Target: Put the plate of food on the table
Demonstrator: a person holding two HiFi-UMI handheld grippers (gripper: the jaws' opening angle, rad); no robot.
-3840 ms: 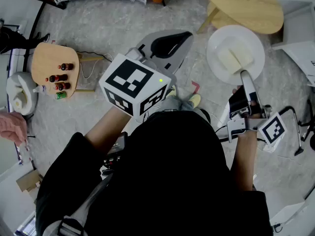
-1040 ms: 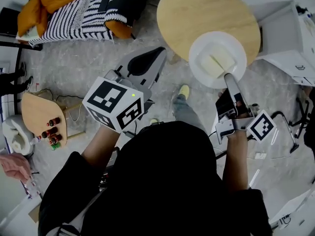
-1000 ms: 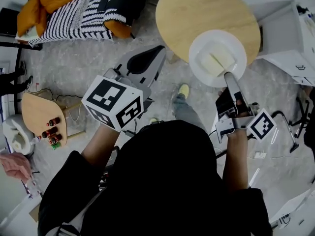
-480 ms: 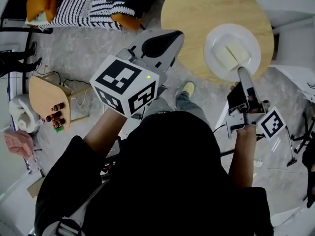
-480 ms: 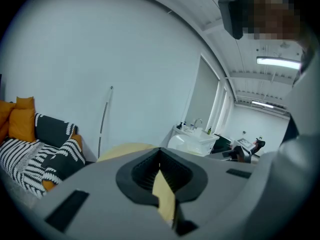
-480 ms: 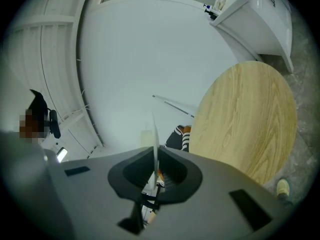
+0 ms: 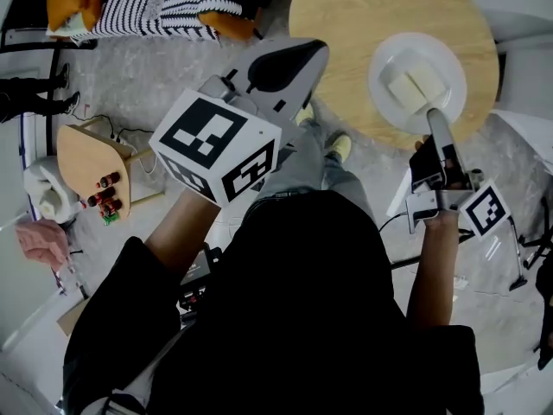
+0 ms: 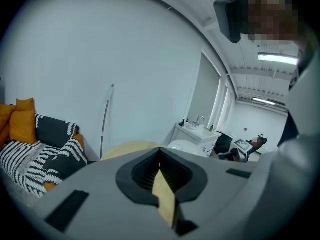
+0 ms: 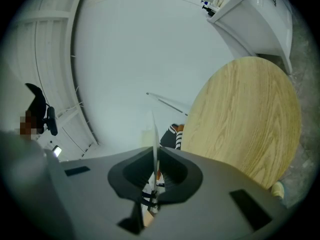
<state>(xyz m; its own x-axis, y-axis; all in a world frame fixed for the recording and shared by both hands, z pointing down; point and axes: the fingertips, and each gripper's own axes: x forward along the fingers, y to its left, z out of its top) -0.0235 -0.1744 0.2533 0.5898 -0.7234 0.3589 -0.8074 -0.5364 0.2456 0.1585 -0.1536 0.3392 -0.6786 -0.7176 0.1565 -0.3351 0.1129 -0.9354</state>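
A white plate (image 7: pixel 417 82) carrying pale blocks of food (image 7: pixel 411 86) hangs over the right part of the round wooden table (image 7: pixel 363 33). My right gripper (image 7: pixel 435 119) is shut on the plate's near rim. In the right gripper view the plate (image 9: pixel 154 131) shows edge-on as a thin white line between the jaws of that gripper (image 9: pixel 155 156), with the table top (image 9: pixel 245 119) a little way off beside it. My left gripper (image 7: pixel 289 59) is raised left of the table, shut and holding nothing. The left gripper view shows its jaws (image 8: pixel 160 166) together.
A small wooden side table (image 7: pixel 86 158) with several bottles (image 7: pixel 105 199) stands at the left. A striped and orange sofa (image 7: pixel 155 3) is at the top left, a white cabinet (image 7: pixel 527 67) right of the round table. Another person's hand (image 7: pixel 39 240) shows at the left edge.
The plate, held by my right gripper, has come from beside the round table to over its right part as the person stepped closer. The left gripper stayed raised and shut.
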